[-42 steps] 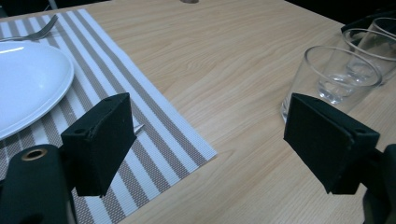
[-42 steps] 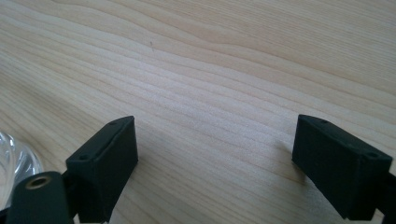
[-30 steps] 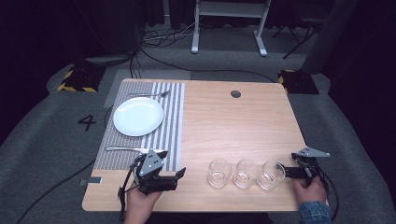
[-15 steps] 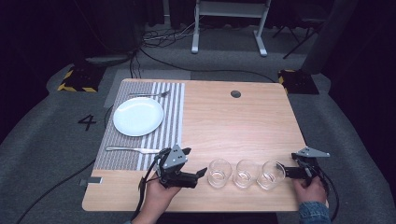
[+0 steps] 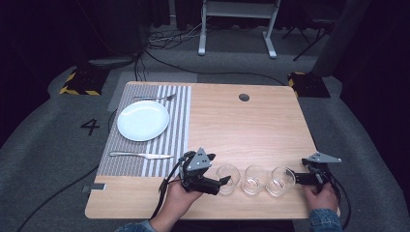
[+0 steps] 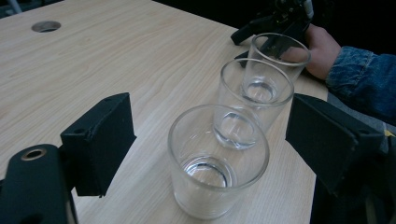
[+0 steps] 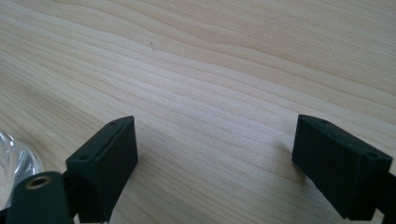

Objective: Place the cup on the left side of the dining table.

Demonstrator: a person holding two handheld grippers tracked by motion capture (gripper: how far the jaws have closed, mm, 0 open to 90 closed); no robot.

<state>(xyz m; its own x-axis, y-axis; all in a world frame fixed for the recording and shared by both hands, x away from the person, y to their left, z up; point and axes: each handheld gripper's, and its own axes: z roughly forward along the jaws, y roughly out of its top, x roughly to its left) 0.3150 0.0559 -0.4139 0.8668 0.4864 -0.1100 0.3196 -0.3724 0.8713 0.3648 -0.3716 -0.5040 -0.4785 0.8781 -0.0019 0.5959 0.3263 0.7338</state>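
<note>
Straddling nearest glass (image 6: 218, 161), left claw (image 6: 208, 144) wide

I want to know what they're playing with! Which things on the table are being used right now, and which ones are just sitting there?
Probably in use:
- nearest glass, between the open jaws of the left tool
- middle glass
- far glass, beside the open right tool

Just lying about:
- white plate
- fork
- knife
- striped placemat

Three clear glossy glasses (image 6: 218, 163) stand on matt pale wood table (image 6: 116, 56).
</note>
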